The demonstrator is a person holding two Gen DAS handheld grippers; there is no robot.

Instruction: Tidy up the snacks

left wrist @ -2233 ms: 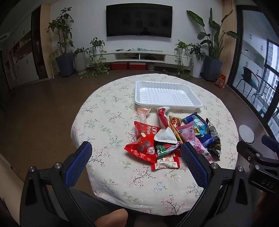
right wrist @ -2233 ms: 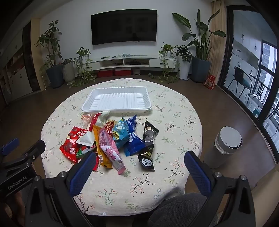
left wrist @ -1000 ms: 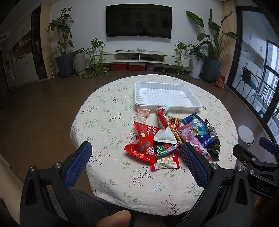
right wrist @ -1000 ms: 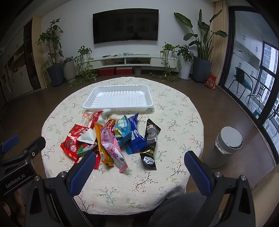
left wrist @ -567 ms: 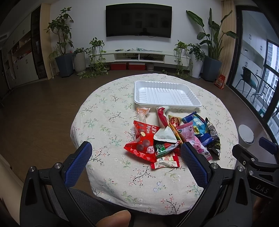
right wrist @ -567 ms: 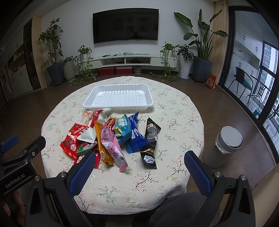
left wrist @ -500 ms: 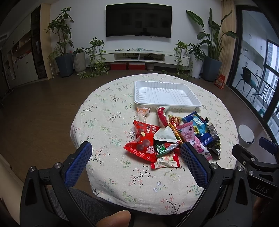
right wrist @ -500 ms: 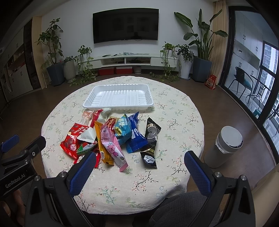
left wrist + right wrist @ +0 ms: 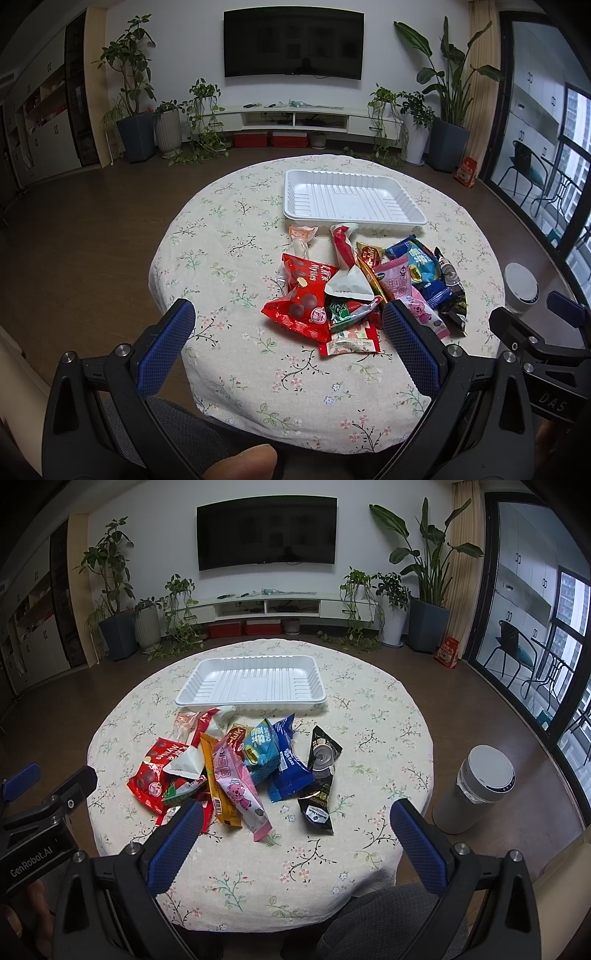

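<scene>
A heap of snack packets lies mid-table: a red chocolate bag (image 9: 301, 295) (image 9: 153, 770), a pink bar (image 9: 408, 295) (image 9: 236, 782), a light blue packet (image 9: 261, 746), a dark blue packet (image 9: 290, 771) and a black sachet (image 9: 452, 291) (image 9: 319, 775). Behind the heap sits an empty white tray (image 9: 351, 197) (image 9: 253, 681). My left gripper (image 9: 288, 343) is open, held over the near table edge short of the heap. My right gripper (image 9: 295, 843) is also open, nothing between its fingers, near the front edge.
The round table (image 9: 229, 229) (image 9: 376, 716) wears a floral cloth. A grey cylindrical bin (image 9: 476, 786) stands on the floor at its right. Potted plants and a TV console line the far wall. A thumb (image 9: 240, 461) shows at the bottom of the left wrist view.
Both grippers have barely shifted; the right one edged slightly forward toward the packets. Nothing was taken hold of or let go.
</scene>
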